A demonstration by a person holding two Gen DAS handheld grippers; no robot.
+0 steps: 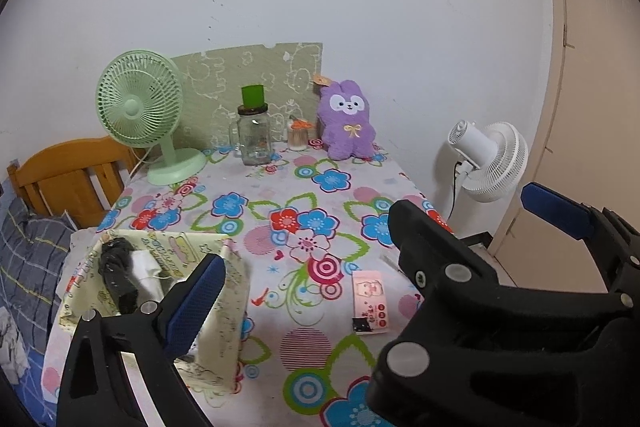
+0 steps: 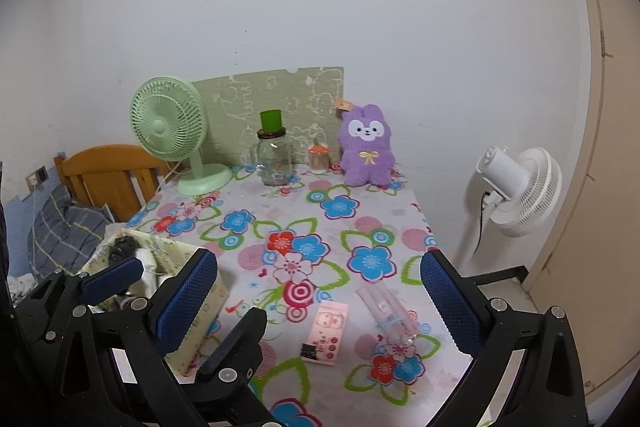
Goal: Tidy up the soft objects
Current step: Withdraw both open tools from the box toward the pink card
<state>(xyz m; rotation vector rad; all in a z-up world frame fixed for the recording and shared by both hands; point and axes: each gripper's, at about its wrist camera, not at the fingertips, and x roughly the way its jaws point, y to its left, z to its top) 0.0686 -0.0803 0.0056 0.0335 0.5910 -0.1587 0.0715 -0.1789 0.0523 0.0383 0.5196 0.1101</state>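
A plain white wall backs a bench (image 2: pixel 360 227) draped in a bright flower-print cloth, with a wooden bed head and a grey checked pillow off its left edge. At the bench's far edge stand a pale green desk fan (image 2: pixel 170 131), a clear glass jar with a green cup on its lid (image 2: pixel 275 157), and a purple plush rabbit with a yellow bow (image 2: pixel 366 149) sitting upright near the far right corner. At the near left corner sits a cream fabric storage box with cartoon print (image 1: pixel 224 311), already holding dark and white soft items (image 1: pixel 120 275).

The left gripper (image 1: pixel 372 251) hangs over the near part of the bench, blue pads spread wide, holding nothing. The right gripper (image 2: pixel 320 303) is likewise spread and empty, above a pink printed card (image 2: pixel 326 331) and a clear plastic wrapper (image 2: pixel 390 311).

The step in hand looks like the pause between items. The rabbit seems the remaining soft thing; fetching it calls for a long reach to the far edge, closing on its squashy body, then carrying it back to the box.
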